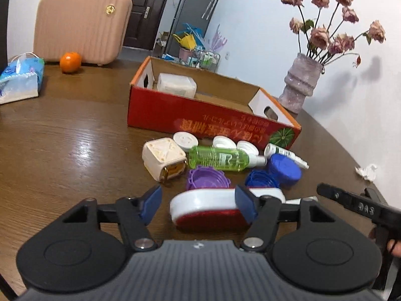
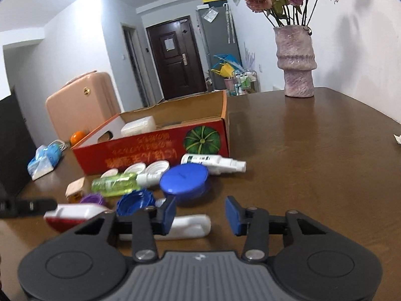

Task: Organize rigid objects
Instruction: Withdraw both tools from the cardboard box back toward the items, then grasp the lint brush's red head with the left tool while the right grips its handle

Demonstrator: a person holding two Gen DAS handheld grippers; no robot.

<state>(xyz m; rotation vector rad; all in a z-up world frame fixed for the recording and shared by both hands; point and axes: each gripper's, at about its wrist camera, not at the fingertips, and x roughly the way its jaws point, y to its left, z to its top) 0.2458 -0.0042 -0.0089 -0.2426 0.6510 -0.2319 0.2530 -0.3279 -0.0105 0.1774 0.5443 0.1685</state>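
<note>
A red-and-white oval brush [image 1: 205,208] lies on the wooden table between the pads of my left gripper [image 1: 199,204]. The jaws stand open, with a gap at the left pad. Past it lie a purple cap [image 1: 206,178], a ridged blue cap [image 1: 260,178], a green bottle [image 1: 218,159], a cream square box [image 1: 164,158], a blue round jar [image 1: 284,169] and a white spray bottle [image 1: 285,154]. Behind them stands the red cardboard box [image 1: 200,115]. My right gripper [image 2: 200,215] is open low over the table. A white oblong piece [image 2: 193,224] lies partly behind its left finger.
A white container [image 1: 176,85] sits inside the red box. A pink case [image 1: 82,25], an orange [image 1: 70,62] and a tissue pack [image 1: 20,80] are at the far left. A vase of dried roses [image 1: 300,82] stands at the right, crumpled paper [image 1: 366,171] near the edge.
</note>
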